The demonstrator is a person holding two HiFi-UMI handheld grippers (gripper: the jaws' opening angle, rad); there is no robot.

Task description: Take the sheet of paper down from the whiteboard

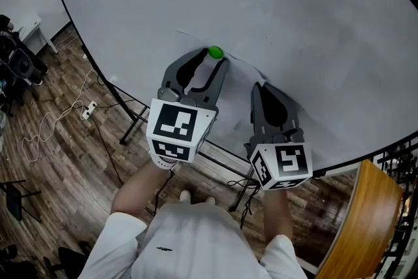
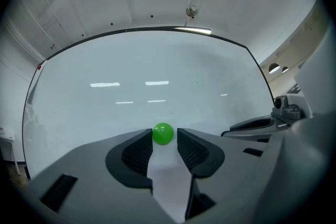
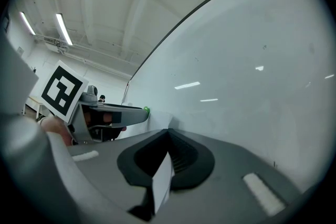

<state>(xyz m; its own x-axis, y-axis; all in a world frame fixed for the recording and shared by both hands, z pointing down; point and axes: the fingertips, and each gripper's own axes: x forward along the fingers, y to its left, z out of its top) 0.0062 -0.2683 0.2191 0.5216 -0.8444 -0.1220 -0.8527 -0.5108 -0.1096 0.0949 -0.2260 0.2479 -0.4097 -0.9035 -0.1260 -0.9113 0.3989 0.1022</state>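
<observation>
Right gripper [image 3: 169,139] pinched on sheet of paper [image 3: 164,183], low on whiteboard [image 1: 261,3]. Left gripper [image 2: 164,141] jaws apart, green magnet [image 2: 163,132] between their tips. Step, likely: freeing magnet. Next: close on it, pull straight off.

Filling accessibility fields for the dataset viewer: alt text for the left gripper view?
The left gripper has its jaws open either side of a round green magnet on the whiteboard, with the sheet of paper showing in the gap beneath it. The right gripper reaches in from the right edge toward the board.
</observation>
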